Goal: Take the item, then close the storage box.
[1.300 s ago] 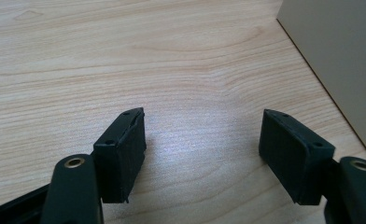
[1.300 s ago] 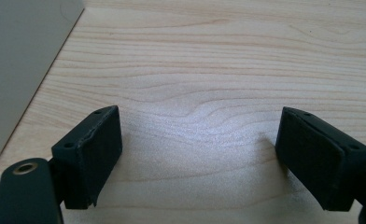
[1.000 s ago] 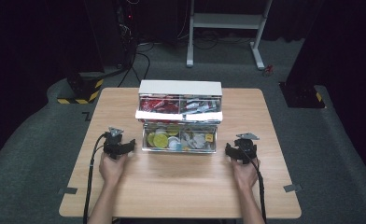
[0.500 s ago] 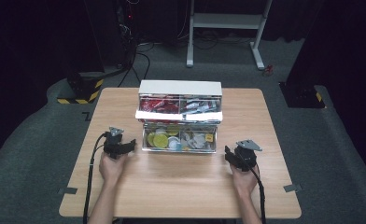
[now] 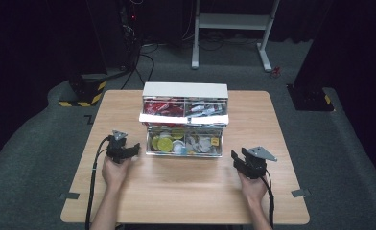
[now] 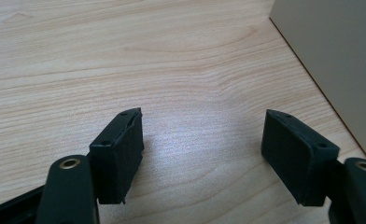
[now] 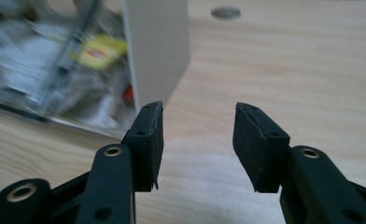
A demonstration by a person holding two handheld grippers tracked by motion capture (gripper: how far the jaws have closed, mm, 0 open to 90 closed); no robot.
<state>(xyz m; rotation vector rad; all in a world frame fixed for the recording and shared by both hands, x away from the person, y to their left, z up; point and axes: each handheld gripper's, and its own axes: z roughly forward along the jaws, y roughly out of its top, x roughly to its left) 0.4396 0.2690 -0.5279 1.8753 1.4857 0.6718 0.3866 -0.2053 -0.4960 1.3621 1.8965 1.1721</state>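
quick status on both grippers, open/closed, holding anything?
Left gripper: open, empty, over bare table.
Right gripper: open, empty, near the storage box.

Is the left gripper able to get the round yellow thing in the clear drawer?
Probably yes. The left gripper is open beside the drawer, and the yellow disc lies uncovered near that end.

A light wooden table (image 5: 186,187) fills the lower centre of the high view, standing on grey floor (image 5: 47,143). At its upper centre sits a white box (image 5: 185,90) with a clear drawer (image 5: 184,143) of small items pulled out
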